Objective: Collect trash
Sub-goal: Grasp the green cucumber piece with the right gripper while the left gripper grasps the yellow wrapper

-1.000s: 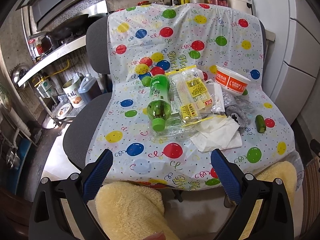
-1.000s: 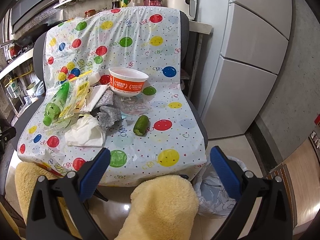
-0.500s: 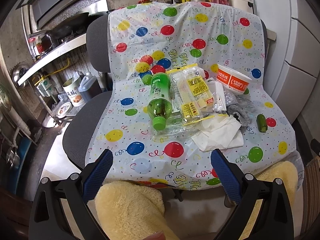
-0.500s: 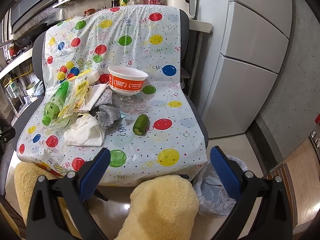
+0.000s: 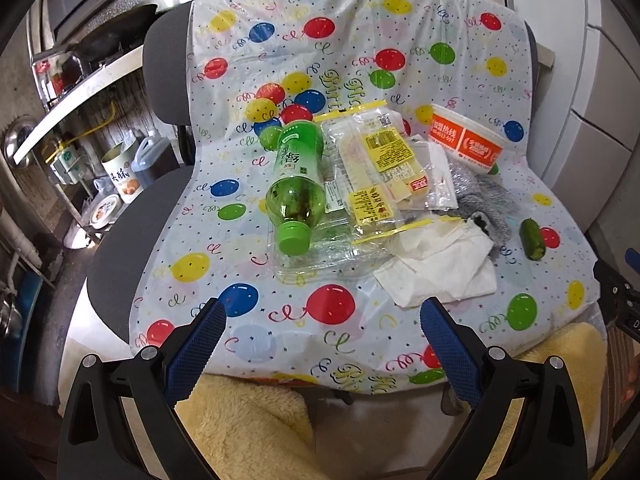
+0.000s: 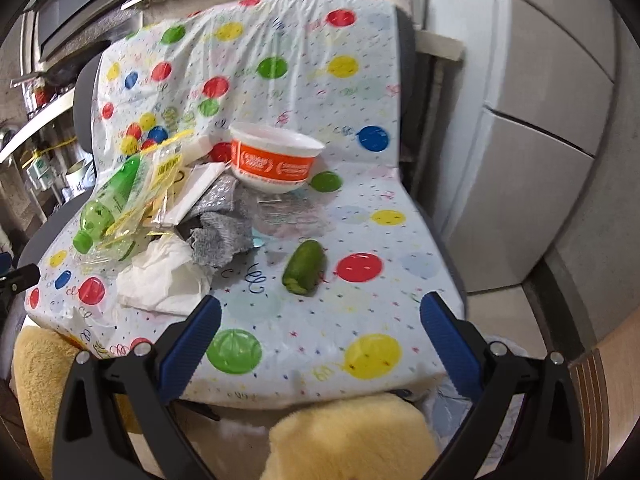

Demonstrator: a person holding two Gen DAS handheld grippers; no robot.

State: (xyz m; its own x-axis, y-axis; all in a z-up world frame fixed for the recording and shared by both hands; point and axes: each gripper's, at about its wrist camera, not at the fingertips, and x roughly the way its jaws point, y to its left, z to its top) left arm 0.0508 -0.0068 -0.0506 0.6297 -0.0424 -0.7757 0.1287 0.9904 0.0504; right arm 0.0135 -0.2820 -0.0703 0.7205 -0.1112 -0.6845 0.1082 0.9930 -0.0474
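Observation:
Trash lies on a chair draped in a balloon-print plastic sheet (image 5: 280, 320). A green bottle (image 5: 298, 178) lies with its cap toward me, beside clear and yellow wrappers (image 5: 384, 168), a white tissue (image 5: 436, 268), a grey cloth (image 5: 484, 200), an orange-and-white bowl (image 5: 464, 144) and a small green piece (image 5: 532, 238). My left gripper (image 5: 322, 320) is open, short of the bottle. My right gripper (image 6: 320, 316) is open just in front of the green piece (image 6: 304, 266), with the bowl (image 6: 276, 162), grey cloth (image 6: 218, 228), tissue (image 6: 160, 280) and bottle (image 6: 108, 204) beyond.
Yellow fluffy slippers (image 5: 248, 428) show below both grippers. A fridge (image 6: 532, 132) stands right of the chair, with a plastic-lined bin (image 6: 468, 404) by its front corner. Kitchen shelves with tins and pots (image 5: 116, 168) fill the left side.
Both grippers have moved closer to the chair seat; the trash looks larger in each view. The right view has shifted toward the green piece. Nothing was picked up.

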